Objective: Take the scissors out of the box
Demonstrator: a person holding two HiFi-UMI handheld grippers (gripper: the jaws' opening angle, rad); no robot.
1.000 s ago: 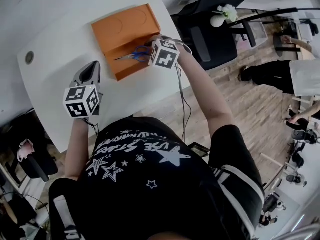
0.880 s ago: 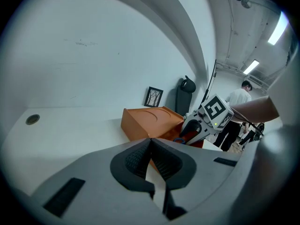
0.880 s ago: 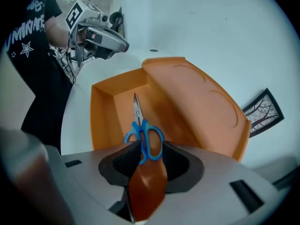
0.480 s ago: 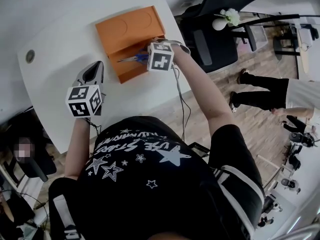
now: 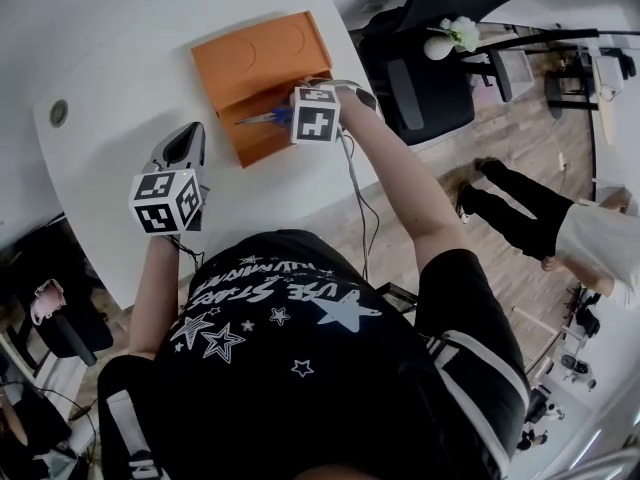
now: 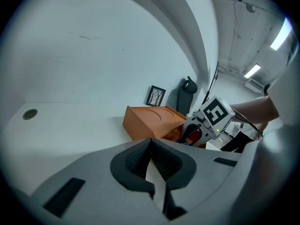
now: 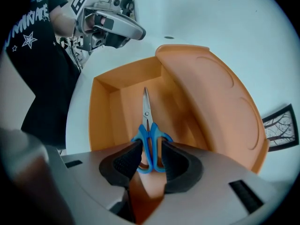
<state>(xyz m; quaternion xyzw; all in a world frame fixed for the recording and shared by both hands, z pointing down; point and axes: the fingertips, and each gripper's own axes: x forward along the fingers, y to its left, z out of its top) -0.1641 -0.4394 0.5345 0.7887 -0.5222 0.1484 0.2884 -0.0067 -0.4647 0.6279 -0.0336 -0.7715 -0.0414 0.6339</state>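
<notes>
- The left gripper [image 5: 184, 140] hangs over bare white table [image 5: 110, 48] with its jaws pressed together. In the left gripper view [image 6: 150, 144] the dark pads meet at the tips and nothing sits between them.
- A round grommet [image 5: 59, 114] is set in the tabletop well off to this claw's left.
- Ahead of this claw and to its right stands the orange box [image 6: 149, 121], near but apart from it.
- The box [image 5: 250, 88] is open. Its lid [image 7: 211, 90] is tilted back, on the right as the right claw looks into it.
- The scissors [image 7: 149, 135] are inside the box, just over the floor of the tray. Their closed blades point straight away from the right claw.
- The right gripper [image 7: 150, 162] reaches over the near wall of the box. Its jaws pinch the blue handles of the scissors, one pad against each outer side.
- From the head view, the right gripper [image 5: 292, 115] is at the box's open edge, and the scissors [image 5: 262, 118] stick out beyond its tips towards the left claw.
- A small framed picture [image 7: 281, 123] lies on the table beyond the lid, far to this claw's right.
</notes>
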